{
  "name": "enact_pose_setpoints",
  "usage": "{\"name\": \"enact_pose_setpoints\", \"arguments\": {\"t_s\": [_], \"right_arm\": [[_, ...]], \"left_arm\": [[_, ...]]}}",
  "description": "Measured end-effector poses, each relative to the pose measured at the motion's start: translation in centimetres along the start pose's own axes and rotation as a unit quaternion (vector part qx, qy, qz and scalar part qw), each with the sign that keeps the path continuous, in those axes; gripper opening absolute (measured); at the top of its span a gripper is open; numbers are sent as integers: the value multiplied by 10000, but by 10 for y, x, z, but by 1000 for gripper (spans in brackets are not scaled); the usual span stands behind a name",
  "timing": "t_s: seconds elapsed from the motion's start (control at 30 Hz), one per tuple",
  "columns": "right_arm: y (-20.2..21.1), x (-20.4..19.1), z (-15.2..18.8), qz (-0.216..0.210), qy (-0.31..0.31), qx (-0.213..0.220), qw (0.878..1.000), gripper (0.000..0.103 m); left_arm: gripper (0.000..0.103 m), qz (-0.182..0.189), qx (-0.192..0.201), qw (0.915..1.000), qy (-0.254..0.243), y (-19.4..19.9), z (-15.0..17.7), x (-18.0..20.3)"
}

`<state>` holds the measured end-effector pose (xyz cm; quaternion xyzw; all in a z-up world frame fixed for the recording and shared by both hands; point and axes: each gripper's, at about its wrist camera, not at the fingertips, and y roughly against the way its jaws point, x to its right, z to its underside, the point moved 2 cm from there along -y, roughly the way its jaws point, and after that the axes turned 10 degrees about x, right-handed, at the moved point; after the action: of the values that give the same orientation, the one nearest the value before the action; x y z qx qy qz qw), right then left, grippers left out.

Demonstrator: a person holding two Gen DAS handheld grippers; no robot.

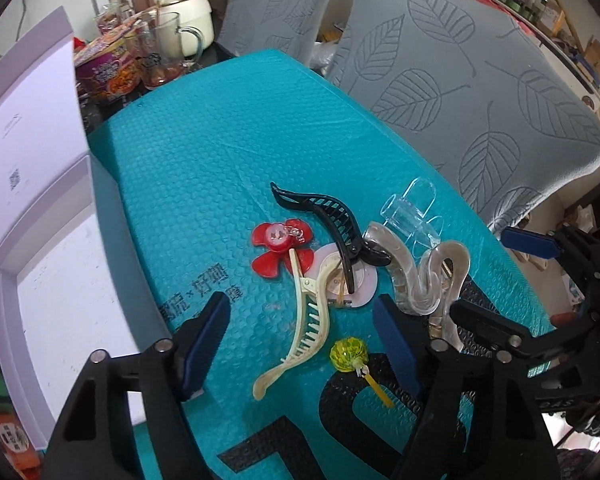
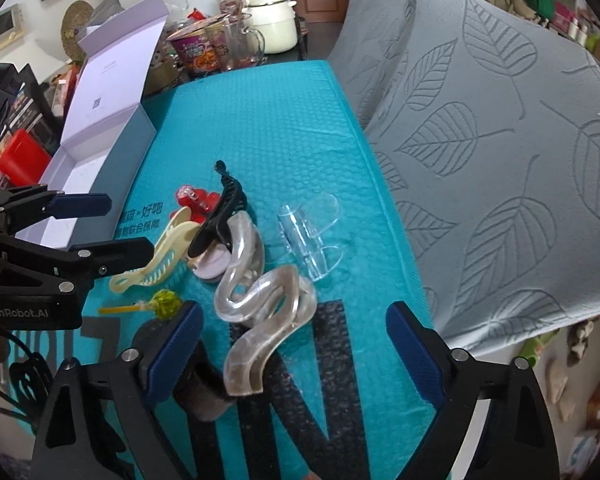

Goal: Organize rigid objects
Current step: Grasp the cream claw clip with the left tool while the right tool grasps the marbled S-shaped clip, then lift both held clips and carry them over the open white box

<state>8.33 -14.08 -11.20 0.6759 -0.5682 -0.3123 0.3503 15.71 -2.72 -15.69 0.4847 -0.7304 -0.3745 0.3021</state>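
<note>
A pile of hair clips lies on a teal bubble mat (image 1: 228, 152): a cream clip (image 1: 308, 320), a black clip (image 1: 332, 224), a red flower clip (image 1: 278, 246), a wavy translucent clip (image 1: 424, 276), a clear plastic piece (image 1: 414, 214) and a yellow faceted pin (image 1: 346, 354). My left gripper (image 1: 300, 340) is open around the cream clip and touches nothing. My right gripper (image 2: 294, 344) is open over the wavy translucent clip (image 2: 260, 308). The left gripper (image 2: 116, 224) shows in the right wrist view. An open white box (image 1: 60, 280) stands at the left.
Two grey leaf-patterned chair backs (image 1: 480, 92) stand along the mat's right side. At the far end are a cream kettle (image 1: 184, 12), a glass mug (image 1: 176, 40) and noodle cups (image 1: 108, 68). A pink round disc (image 1: 360, 284) lies under the clips.
</note>
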Motion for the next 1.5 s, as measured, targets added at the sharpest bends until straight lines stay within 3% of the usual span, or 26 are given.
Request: {"name": "enact_pose_setpoints", "arguments": {"t_s": [0.13, 0.2, 0.3, 0.47, 0.5, 0.67, 0.87, 1.5], "right_arm": [[-14, -1, 1, -142, -40, -82, 9999, 89], [-20, -3, 3, -165, -36, -119, 9998, 88], [-27, -5, 4, -244, -54, -167, 9995, 85], [-41, -6, 6, -298, -51, -279, 9992, 81], [-42, -6, 6, -310, -64, -294, 9991, 79], [-47, -5, 8, -450, -92, -347, 9983, 70], [-36, -15, 6, -334, 317, 9, 9989, 55], [11, -11, 16, -83, 101, 474, 9988, 54]], "left_arm": [[70, 158, -64, 9997, -149, -11, -1, -1], [62, 240, -171, 9994, -197, -18, -1, 0], [58, 343, -317, 9987, -210, -28, 1, 0], [45, 372, -618, 9973, -158, -46, 10, -2], [37, 371, -669, 9970, -123, -49, 11, -3], [21, 444, -523, 9973, -257, -49, 12, -1], [21, 439, -440, 9978, -237, -46, 16, 6], [21, 331, -8, 9994, 68, 26, 46, 9]]}}
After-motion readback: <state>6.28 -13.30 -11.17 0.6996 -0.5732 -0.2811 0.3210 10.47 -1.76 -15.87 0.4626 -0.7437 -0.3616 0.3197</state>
